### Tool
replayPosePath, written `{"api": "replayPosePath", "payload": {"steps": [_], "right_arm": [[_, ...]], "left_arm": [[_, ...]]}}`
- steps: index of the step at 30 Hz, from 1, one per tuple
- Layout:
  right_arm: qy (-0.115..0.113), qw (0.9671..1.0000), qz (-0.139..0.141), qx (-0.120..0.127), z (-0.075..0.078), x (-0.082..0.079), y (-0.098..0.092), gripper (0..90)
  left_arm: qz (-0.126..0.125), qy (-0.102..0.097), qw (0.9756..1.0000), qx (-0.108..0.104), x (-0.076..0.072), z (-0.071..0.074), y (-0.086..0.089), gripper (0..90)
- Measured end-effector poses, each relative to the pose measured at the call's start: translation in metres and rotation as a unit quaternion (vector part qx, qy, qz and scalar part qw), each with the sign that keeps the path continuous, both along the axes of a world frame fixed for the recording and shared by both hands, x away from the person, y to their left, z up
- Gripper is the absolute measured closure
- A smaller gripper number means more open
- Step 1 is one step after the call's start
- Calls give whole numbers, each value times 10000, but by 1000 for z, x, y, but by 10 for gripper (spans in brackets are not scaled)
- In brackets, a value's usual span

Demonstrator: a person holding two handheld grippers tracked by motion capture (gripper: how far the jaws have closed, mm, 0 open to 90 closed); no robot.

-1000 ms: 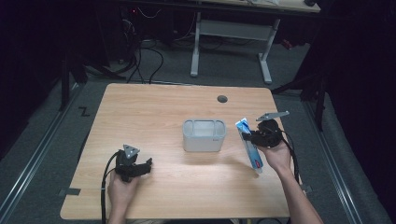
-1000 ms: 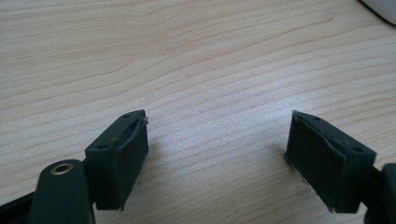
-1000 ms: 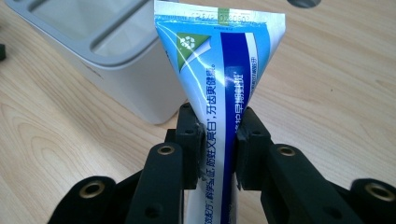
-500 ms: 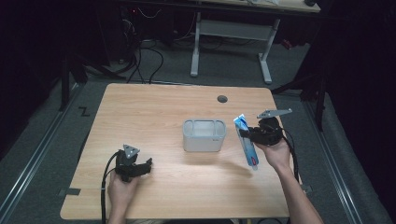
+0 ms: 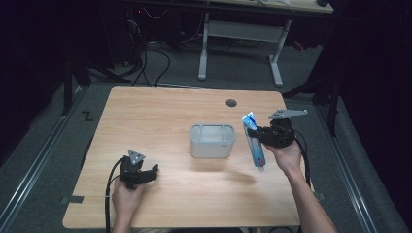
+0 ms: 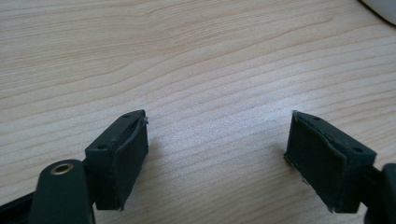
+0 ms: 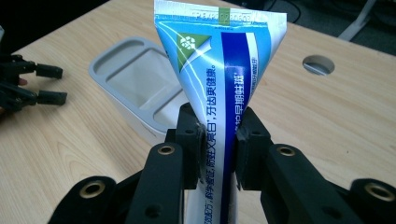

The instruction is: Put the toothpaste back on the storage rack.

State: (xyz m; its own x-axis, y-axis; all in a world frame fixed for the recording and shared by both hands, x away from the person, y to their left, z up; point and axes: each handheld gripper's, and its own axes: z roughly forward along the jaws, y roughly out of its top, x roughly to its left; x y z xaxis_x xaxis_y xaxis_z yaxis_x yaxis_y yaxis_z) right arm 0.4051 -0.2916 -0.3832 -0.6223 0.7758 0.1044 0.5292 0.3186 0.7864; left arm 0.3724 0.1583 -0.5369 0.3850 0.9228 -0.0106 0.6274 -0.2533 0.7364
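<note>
A blue and white toothpaste tube [image 5: 255, 143] hangs nearly upright above the table's right side, flat crimped end up, cap end down. My right gripper [image 5: 253, 132] is shut on its middle; in the right gripper view the pads [image 7: 191, 140] squeeze the tube [image 7: 219, 70] from both sides. Just left of it stands a grey, open-topped container [image 5: 212, 141] with inner compartments [image 7: 135, 79]. My left gripper [image 5: 151, 171] rests low over the wood near the front left, its jaws open with bare tabletop between them [image 6: 217, 140].
The wooden table [image 5: 160, 116] has a round cable hole [image 5: 231, 103] at its back right. A cable trails from each gripper. Dark floor, cables and another desk's legs lie beyond the far edge.
The right gripper has lifted the toothpaste tube a little and carried it slightly farther back, next to the container. The left gripper has stayed put.
</note>
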Motion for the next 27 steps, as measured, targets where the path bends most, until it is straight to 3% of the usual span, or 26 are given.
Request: {"api": "replayPosePath", "payload": {"steps": [14,27], "right_arm": [[-235,9993,185,219,17,3,11,750],[-302,9980,355,430,29,11,19,750]], "left_arm": [[-2,3,10000,0,0,0,0,211],[-2,3,10000,-1,0,0,0,211]]}}
